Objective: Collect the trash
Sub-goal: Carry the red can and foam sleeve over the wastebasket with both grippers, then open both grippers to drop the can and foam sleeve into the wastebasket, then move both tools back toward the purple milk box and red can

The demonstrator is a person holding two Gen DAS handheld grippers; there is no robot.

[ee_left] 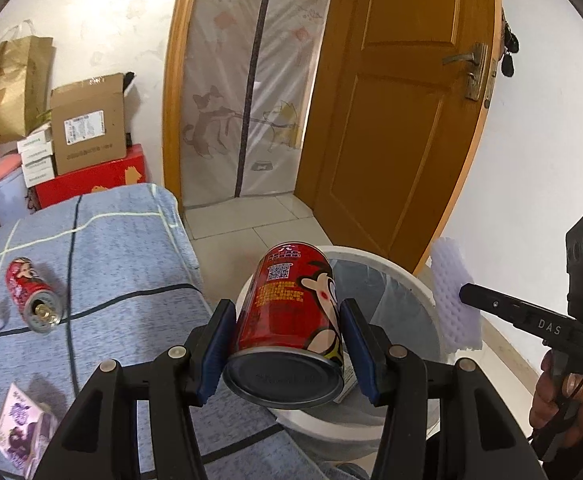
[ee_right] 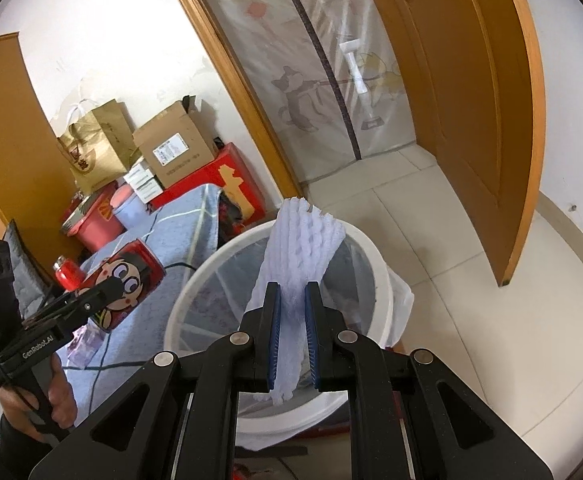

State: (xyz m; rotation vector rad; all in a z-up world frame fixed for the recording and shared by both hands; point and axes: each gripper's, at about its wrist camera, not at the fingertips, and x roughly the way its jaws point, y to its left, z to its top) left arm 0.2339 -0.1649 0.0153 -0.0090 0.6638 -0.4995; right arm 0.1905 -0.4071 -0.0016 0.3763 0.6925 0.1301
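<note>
A red can (ee_left: 291,320) is clamped in the left gripper (ee_left: 289,354) above the bin (ee_left: 423,292); white foam (ee_right: 299,264) is pinched in the right gripper (ee_right: 291,344) over it.

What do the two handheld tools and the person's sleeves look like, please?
Both tools are black with dark blue ribbed pads and round silver pivot pins. The left tool carries white "GenRobot.AI" lettering on its side and a thin black cable. The right tool shows "DAS" lettering, a boxy black camera housing with a green light, and a cable. The sleeves appear dark.
</note>
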